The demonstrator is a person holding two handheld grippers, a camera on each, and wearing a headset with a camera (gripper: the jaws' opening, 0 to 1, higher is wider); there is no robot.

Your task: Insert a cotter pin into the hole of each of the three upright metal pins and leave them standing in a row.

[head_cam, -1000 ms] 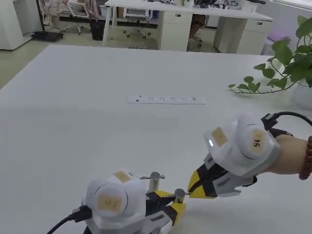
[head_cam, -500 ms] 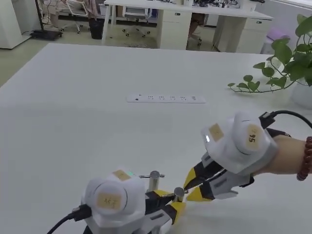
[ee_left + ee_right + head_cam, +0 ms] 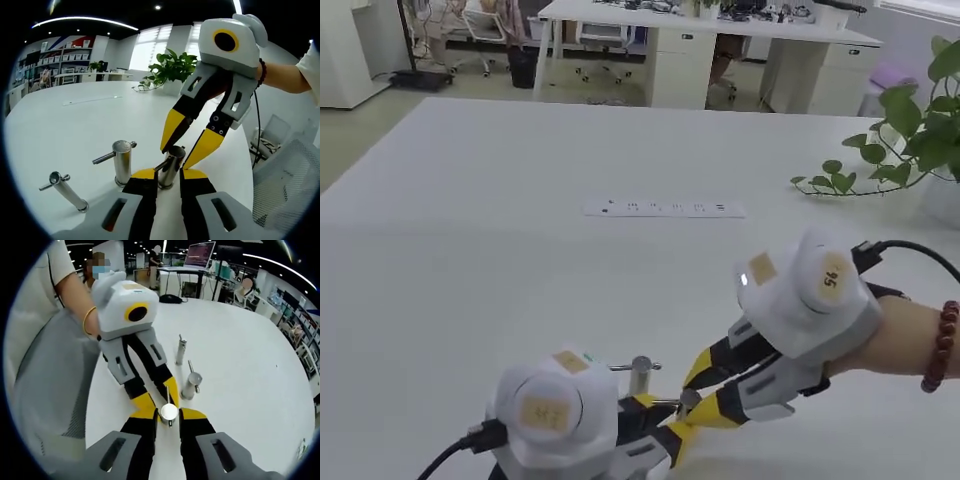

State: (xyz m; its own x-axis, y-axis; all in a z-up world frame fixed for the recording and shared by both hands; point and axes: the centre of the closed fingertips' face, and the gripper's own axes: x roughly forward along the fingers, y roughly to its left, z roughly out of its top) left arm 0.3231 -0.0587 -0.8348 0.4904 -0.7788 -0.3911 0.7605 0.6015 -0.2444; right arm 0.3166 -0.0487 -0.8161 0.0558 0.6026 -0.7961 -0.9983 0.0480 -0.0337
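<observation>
Going by the left gripper view, three metal pins stand in a row on the white table (image 3: 470,260), toward its near edge. The left pin (image 3: 67,192) stands on its base apart from both grippers, with a cotter pin (image 3: 47,182) through the hole at its top. Just beside it, the middle pin (image 3: 122,162) stands upright, its own cotter pin (image 3: 102,158) sticking out to the left.

Next comes the right pin (image 3: 171,170), slightly tilted, with a cotter pin (image 3: 161,165) through its top. The left gripper (image 3: 168,175) has its jaws drawn narrow around the lower part of this pin, holding it between the yellow tips.

The right gripper (image 3: 178,155) comes down from the upper right. Its jaws are spread a little, one yellow tip on each side of the right pin's top. I cannot tell whether they touch the pin.

In the head view, a white power strip (image 3: 665,208) lies flat near the middle of the table. A leafy plant (image 3: 910,140) sits by the right edge.
</observation>
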